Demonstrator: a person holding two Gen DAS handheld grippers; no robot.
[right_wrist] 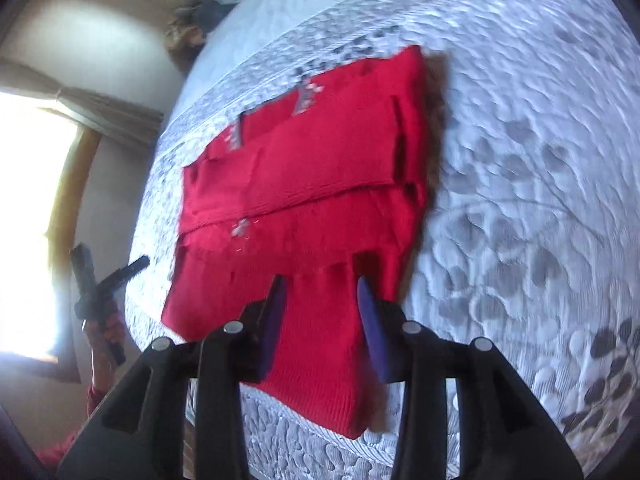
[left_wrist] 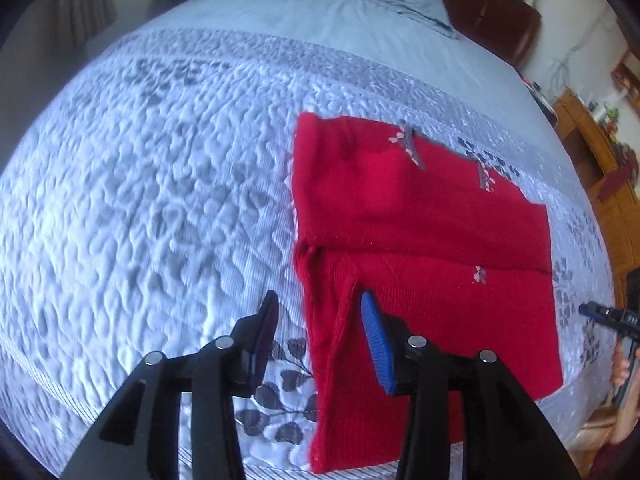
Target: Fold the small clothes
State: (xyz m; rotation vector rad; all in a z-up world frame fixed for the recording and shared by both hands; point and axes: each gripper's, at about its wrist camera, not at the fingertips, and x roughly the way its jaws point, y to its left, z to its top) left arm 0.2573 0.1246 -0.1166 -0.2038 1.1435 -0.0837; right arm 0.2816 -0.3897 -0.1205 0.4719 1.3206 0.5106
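Here the bed fills both views, its pale quilted cover serving as the folding surface, with a pillow at the far end. The red garment lies flat on the cover near the bed's near edge, one layer already laid over another so that a straight folded edge crosses its middle; small grey and pink trims show on the upper layer. Its lower part reaches toward the edge of the mattress, where both tools can get at it.

The left gripper hangs over the garment's left border, jaws apart, one finger above the bare cover and the blue pad above the red knit; nothing is pinched. The right gripper stands over the garment's near end, jaws likewise parted with red cloth showing between them, though the pads do not appear to press on it. I judge the cloth lies free of both, set for smoothing or another fold.
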